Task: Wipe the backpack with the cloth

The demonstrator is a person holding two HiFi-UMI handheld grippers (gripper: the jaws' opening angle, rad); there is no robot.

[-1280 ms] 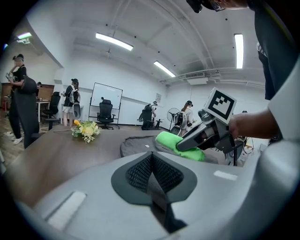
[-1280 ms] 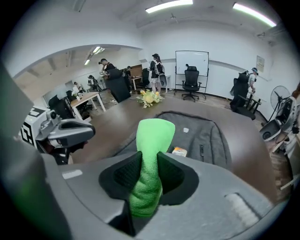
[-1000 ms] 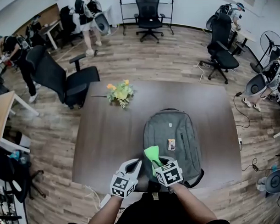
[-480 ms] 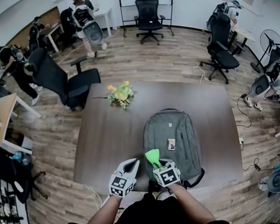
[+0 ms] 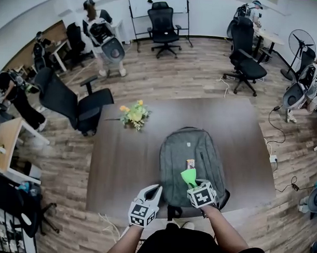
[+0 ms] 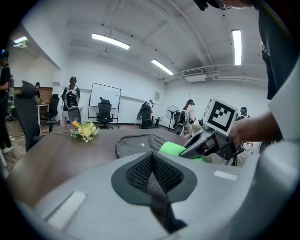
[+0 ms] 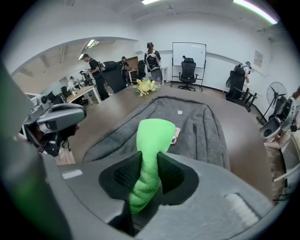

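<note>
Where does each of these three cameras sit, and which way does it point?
Head view: on the person's head, facing steeply down at the table and grey backpack; forearms, left gripper and right gripper show.
Left gripper view: on the left gripper, facing along its shut jaws across the table; the right hand shows.
Right gripper view: on the right gripper, facing along jaws clamped on the green cloth, over the backpack.
Shared: all three show backpack, cloth, flowers.

- No words, brand or number can be read anywhere.
- Backpack [image 5: 181, 158]: a small pale patch [image 5: 189, 144] and a tag [image 5: 190, 164], with print too small to read.
- Cubes [image 5: 203, 195]: black-and-white square markers only, no letters.
</note>
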